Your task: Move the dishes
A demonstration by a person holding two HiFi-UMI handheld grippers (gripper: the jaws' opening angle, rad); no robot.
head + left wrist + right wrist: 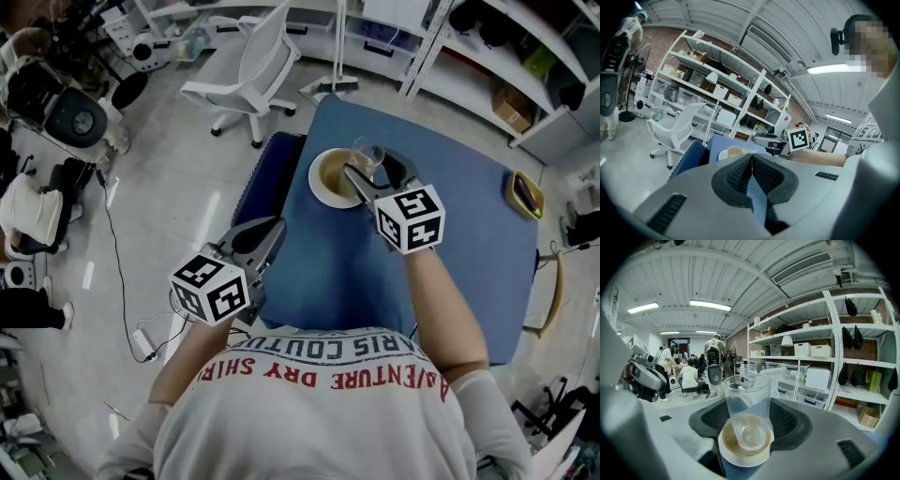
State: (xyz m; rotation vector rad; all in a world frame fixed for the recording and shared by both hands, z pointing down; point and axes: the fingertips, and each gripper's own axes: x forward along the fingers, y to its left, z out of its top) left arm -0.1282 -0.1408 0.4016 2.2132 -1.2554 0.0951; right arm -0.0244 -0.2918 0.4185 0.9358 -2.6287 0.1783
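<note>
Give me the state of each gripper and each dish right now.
left gripper: jaws together, empty, away from the dishes.
right gripper: shut on the glass.
glass: upright, empty, held over the plate; cannot tell if it touches it.
plate: right way up on the blue table, no food in it.
yellow-rimmed dish: lying at the table's right edge, untouched.

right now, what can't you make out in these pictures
- Head view: the right gripper covers part of the plate, so whether the glass touches it is unclear.
- Head view: yellow thing at the table's right edge, too small to name.
- Left gripper view: the left gripper hides most of the plate.
</note>
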